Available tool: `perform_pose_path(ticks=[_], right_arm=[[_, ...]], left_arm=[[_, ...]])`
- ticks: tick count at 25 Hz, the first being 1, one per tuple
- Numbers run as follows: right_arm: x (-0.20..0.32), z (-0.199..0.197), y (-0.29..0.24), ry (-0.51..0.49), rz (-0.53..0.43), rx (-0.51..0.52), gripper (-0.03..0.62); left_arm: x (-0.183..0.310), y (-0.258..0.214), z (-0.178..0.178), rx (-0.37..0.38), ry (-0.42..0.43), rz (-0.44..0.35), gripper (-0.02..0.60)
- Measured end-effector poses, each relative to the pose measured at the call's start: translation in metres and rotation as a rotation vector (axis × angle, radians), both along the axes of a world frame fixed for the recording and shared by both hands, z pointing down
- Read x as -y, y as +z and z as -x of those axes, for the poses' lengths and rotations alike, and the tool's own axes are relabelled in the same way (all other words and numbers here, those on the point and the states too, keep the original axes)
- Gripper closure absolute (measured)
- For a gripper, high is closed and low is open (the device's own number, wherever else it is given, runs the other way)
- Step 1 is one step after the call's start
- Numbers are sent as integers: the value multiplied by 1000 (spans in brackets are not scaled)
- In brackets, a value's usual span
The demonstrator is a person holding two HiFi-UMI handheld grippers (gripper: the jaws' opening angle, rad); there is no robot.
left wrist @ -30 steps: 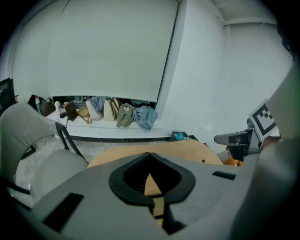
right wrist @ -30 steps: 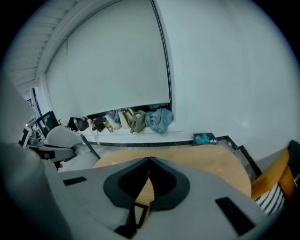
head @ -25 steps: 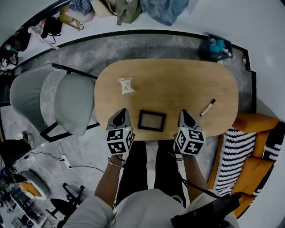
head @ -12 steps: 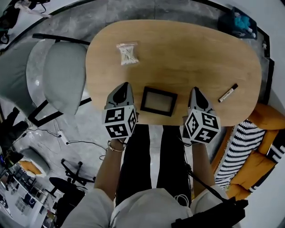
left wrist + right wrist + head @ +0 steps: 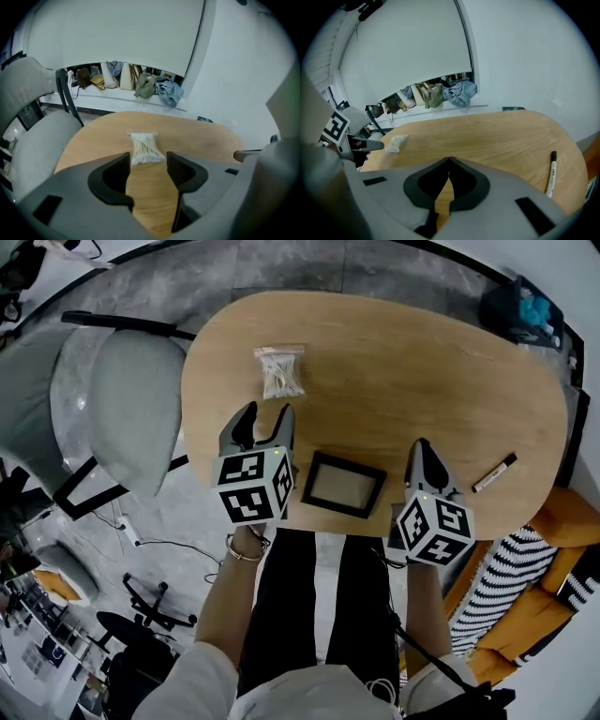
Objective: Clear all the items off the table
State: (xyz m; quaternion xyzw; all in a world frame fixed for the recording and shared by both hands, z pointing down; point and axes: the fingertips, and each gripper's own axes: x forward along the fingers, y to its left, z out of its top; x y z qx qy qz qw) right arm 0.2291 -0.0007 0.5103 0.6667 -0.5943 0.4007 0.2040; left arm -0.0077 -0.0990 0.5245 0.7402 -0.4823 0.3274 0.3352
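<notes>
On the left gripper (image 5: 267, 413) the jaws were just opened, nothing between them yet, the cotton-swab packet (image 5: 281, 373) lying just ahead on the table (image 5: 403, 371). The right gripper (image 5: 422, 444) was seen closed and empty. A first pickup was judged imminent.

Bare surface (image 5: 403, 362) open across middle and far side, swab packet (image 5: 280, 374) lying toward far left, picture frame (image 5: 344, 486) at near edge, marker (image 5: 494, 472) near right edge, chair (image 5: 131, 404) close beside left side.
</notes>
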Motion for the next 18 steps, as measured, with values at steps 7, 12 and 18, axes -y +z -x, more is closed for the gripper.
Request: perform_pose_path(ticks=[7, 12, 18], right_arm=[[14, -3, 15, -15, 23, 11, 569], [21, -6, 19, -21, 33, 15, 569], [26, -10, 23, -24, 34, 18, 569]], left_arm=[[30, 28, -17, 54, 22, 65, 301], [44, 41, -19, 100, -8, 87, 301], [49, 54, -19, 139, -24, 110, 301]])
